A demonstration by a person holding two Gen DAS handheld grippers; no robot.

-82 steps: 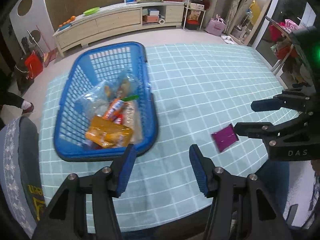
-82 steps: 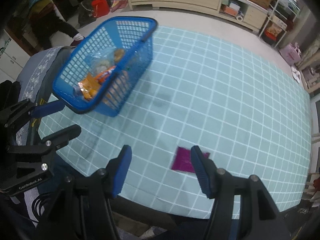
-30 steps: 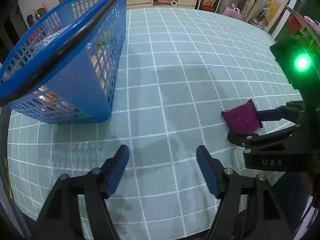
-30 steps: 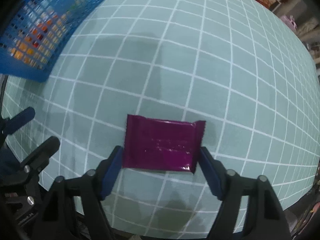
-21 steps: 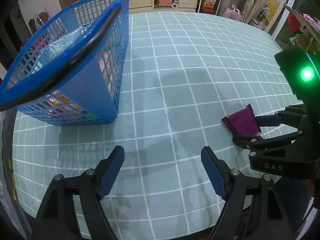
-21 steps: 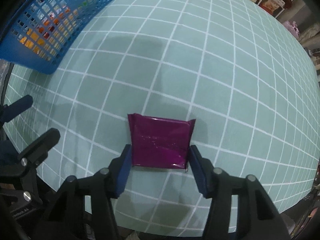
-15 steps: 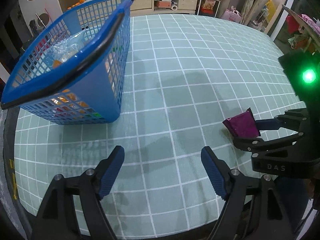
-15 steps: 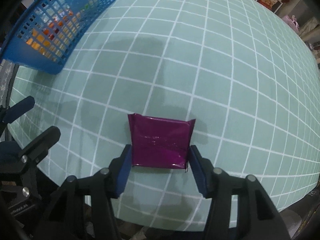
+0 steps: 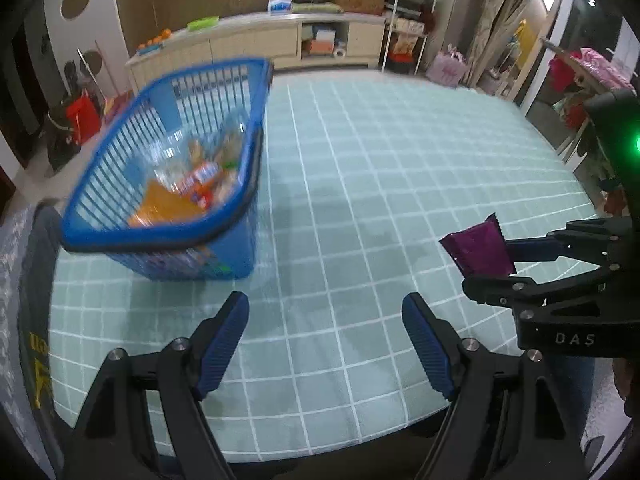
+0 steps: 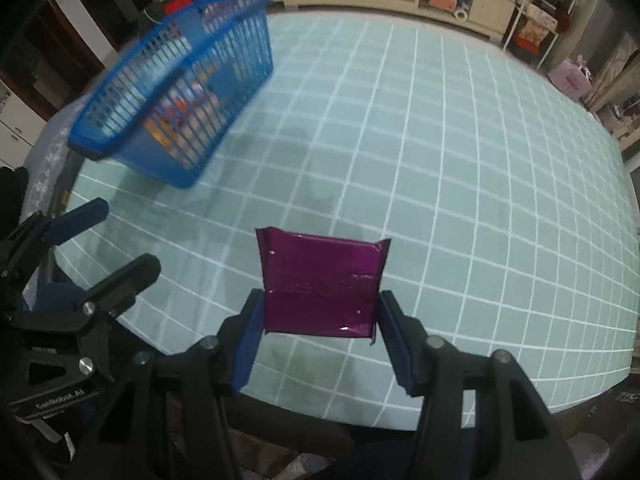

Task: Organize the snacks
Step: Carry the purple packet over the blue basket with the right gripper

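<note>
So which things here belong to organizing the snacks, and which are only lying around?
Belong to the job:
- shiny purple foil snack packet, held in the right gripper
- blue plastic mesh basket of snacks
- left gripper, open

Lying around:
- cream sideboard
- red bag

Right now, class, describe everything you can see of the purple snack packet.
The purple snack packet is a flat, glossy magenta foil wrapper, roughly rectangular, with crimped, serrated end seams and faint printing too small to read. The right hand-held gripper clamps its two opposite edges between blue-padded fingers. It is lifted off the green checked tablecloth, tilted upward, apart from the blue basket.
</note>
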